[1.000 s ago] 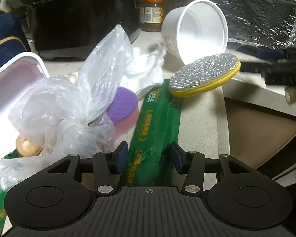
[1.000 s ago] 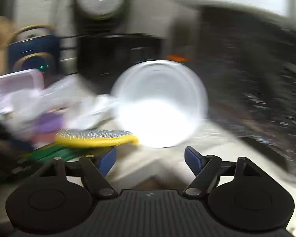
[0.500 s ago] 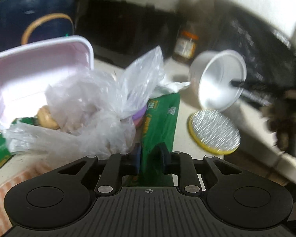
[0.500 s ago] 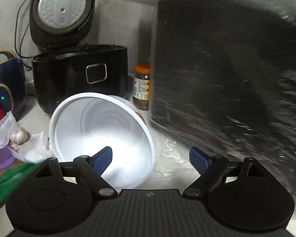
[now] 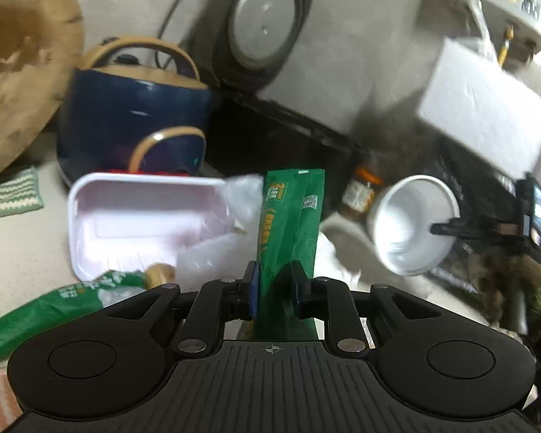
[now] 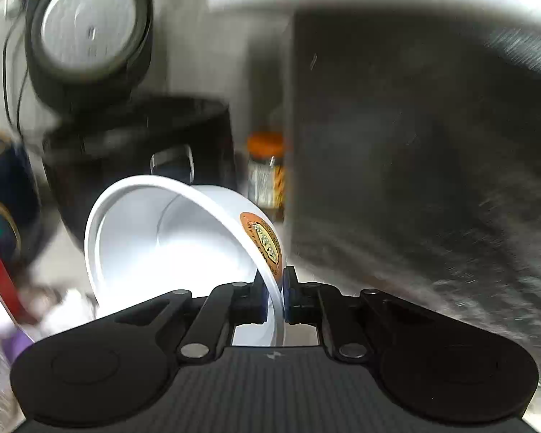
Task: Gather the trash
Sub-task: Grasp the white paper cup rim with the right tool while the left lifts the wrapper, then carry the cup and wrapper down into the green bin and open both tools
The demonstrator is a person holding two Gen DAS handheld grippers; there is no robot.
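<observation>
Trash lies around the pink foam tray, which sits open on the light countertop in the left wrist view. The left gripper pinches a green snack wrapper between its blue-padded fingers; the wrapper stands upright from the jaws and covers the right end of the tray. A second green wrapper lies in front of the tray, at its left corner, and a crumpled clear plastic bag rests against the tray's right side. To the right of the tray, well apart, the white paper bowl is tilted with its mouth toward the camera, and the right gripper holds it: its jaws are pressed on the bowl's rim, one finger inside and one outside. In the right wrist view the bowl shows an orange label on its outer wall. Behind the tray stand a dark blue kettle and a black rice cooker with its lid raised. A jar with orange lid stands behind the bowl. Both views are somewhat blurred.
</observation>
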